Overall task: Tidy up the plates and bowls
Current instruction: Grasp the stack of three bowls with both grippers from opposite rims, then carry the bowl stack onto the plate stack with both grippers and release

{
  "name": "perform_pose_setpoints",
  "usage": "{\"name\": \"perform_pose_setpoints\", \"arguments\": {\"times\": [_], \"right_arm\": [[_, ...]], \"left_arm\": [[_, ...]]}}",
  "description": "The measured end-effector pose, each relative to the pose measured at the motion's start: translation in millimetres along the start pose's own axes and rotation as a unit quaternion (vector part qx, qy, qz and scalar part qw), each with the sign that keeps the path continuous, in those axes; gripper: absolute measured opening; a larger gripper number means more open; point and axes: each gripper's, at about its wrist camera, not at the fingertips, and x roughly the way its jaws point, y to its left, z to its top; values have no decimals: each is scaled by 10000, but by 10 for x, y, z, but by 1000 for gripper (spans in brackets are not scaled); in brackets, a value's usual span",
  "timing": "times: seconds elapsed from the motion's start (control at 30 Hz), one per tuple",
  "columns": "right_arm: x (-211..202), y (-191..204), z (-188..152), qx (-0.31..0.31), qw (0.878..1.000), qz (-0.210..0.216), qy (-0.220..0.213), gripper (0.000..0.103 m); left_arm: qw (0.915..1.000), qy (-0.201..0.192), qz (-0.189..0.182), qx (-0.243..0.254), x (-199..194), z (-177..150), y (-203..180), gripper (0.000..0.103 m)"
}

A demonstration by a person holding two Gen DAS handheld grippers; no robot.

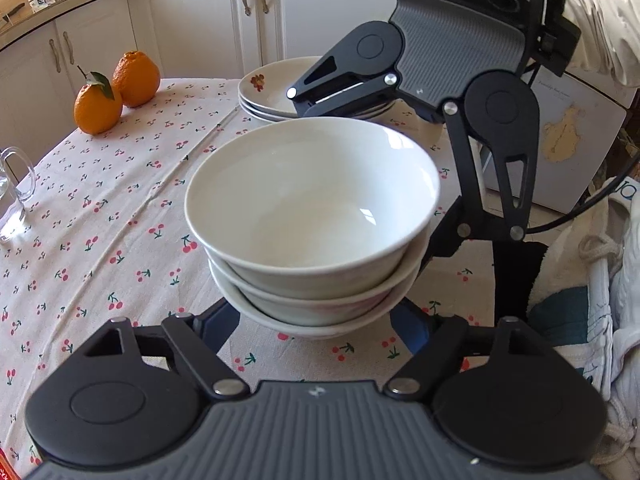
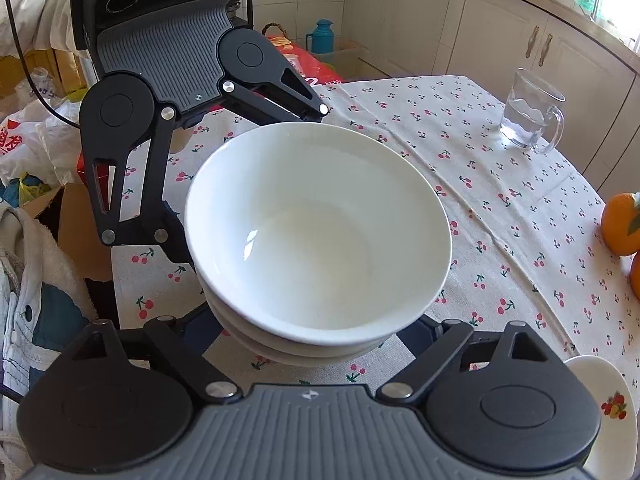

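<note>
Beside the plates [image 1: 276, 92], the bowl stack [image 1: 312, 232] is bracketed by both claws, seemingly for lifting; whether either claw already grips cannot be told.

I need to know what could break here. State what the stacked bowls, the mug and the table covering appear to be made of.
Stacked bowls: likely glazed ceramic or porcelain; opaque white, glossy, with sharp window glints inside.
Mug: clear glass by the look of it; the cloth shows through it, as does a clear liquid, probably water.
Table covering: woven fabric, matte, creased, printed with cherries.
</note>
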Motion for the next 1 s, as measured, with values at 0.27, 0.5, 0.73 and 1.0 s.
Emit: {"name": "perform_pose_setpoints", "arguments": {"times": [0.27, 0.5, 0.73, 1.0], "right_arm": [[16, -20, -7, 32, 9999, 106, 35, 91], [53, -60, -21, 183, 9996, 191, 54, 88], [-1, -36, -35, 255, 9995, 185, 21, 88], [-287, -65, -72, 202, 9998, -36, -75, 88]], "left_arm": [[9999, 19, -166, -9, 25, 2, 90, 80], [9998, 16, -202, -66, 19, 10, 93, 79], [9999, -41, -162, -41, -9, 81, 50, 79], [9996, -193, -92, 171, -50, 417, -6, 79]]}}
